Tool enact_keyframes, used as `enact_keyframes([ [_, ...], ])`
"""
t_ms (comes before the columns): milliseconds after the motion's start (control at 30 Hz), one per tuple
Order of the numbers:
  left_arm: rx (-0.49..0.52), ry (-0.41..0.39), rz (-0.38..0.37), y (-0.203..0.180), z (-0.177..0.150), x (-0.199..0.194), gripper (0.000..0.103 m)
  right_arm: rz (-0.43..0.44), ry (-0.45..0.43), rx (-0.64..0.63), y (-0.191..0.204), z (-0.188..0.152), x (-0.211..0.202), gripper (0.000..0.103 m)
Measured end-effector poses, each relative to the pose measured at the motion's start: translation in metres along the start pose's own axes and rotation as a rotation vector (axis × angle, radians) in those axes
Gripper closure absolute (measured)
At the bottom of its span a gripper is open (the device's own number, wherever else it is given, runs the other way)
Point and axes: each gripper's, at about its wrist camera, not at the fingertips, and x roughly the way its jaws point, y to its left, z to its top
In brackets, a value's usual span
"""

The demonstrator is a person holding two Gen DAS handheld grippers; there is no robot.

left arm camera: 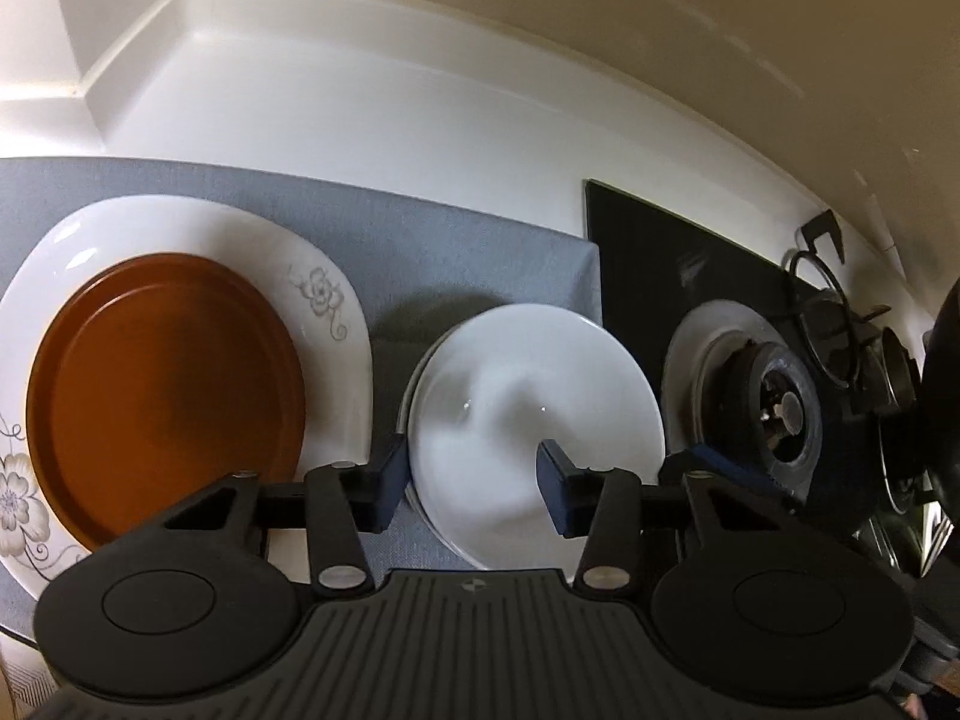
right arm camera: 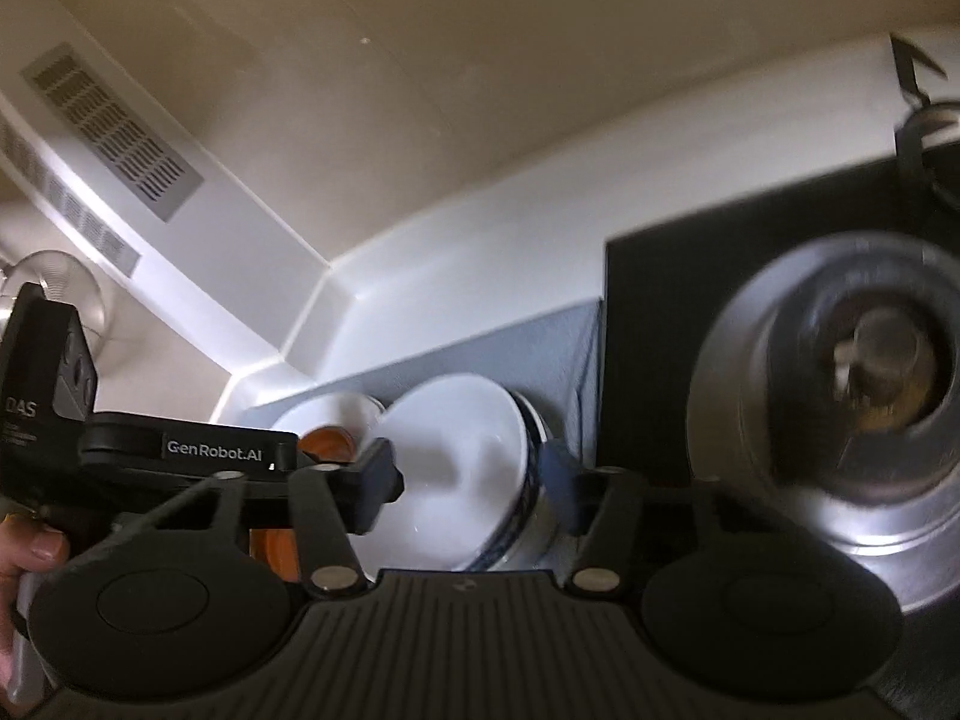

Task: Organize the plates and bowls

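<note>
A white bowl point(left arm camera: 510, 372) tops a nested stack on a grey mat point(left arm camera: 420, 228). My left gripper point(left arm camera: 471, 474) is open astride its near left rim, one finger outside and the other over the bowl's inside. In the right wrist view the same white bowl point(right arm camera: 456, 438) sits in a blue-rimmed bowl point(right arm camera: 522, 516). My right gripper point(right arm camera: 465, 486) is open astride the stack's right rim, its left finger inside and its right finger outside. Left of the bowls a brown plate point(left arm camera: 168, 384) lies on a white flowered plate point(left arm camera: 324, 294).
A black glass hob point(left arm camera: 648, 252) with a gas burner point(left arm camera: 780, 408) borders the mat on the right, the burner point(right arm camera: 870, 372) close to my right gripper. White counter and wall run behind. A hand point(right arm camera: 30, 546) holds the left gripper's handle.
</note>
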Motion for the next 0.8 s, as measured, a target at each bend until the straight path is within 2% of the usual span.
enact_keyframes([
  [67,0.003,-0.002,0.000,0.000,0.001,0.001,0.056,-0.015,0.005,0.020,-0.004,-0.003,0.005,0.070],
  [133,-0.003,-0.012,0.012,0.002,0.002,0.001,0.060,-0.032,0.004,0.026,-0.007,-0.006,0.011,0.073],
  [333,-0.036,0.028,0.023,0.009,0.001,0.010,0.060,-0.029,0.015,0.099,-0.017,-0.008,0.019,0.070],
  [433,-0.023,0.059,0.012,0.009,-0.002,0.019,0.060,-0.032,0.051,0.121,-0.020,-0.009,0.024,0.050],
  [567,-0.002,0.083,0.039,0.005,-0.003,0.030,0.061,-0.047,0.076,0.118,-0.018,-0.011,0.031,0.050],
  [700,-0.030,0.112,0.037,0.007,-0.001,0.042,0.061,-0.064,0.081,0.093,-0.017,-0.012,0.041,0.050],
  [800,-0.029,0.111,0.043,0.005,0.000,0.046,0.060,-0.092,0.094,0.062,-0.012,-0.012,0.050,0.055],
])
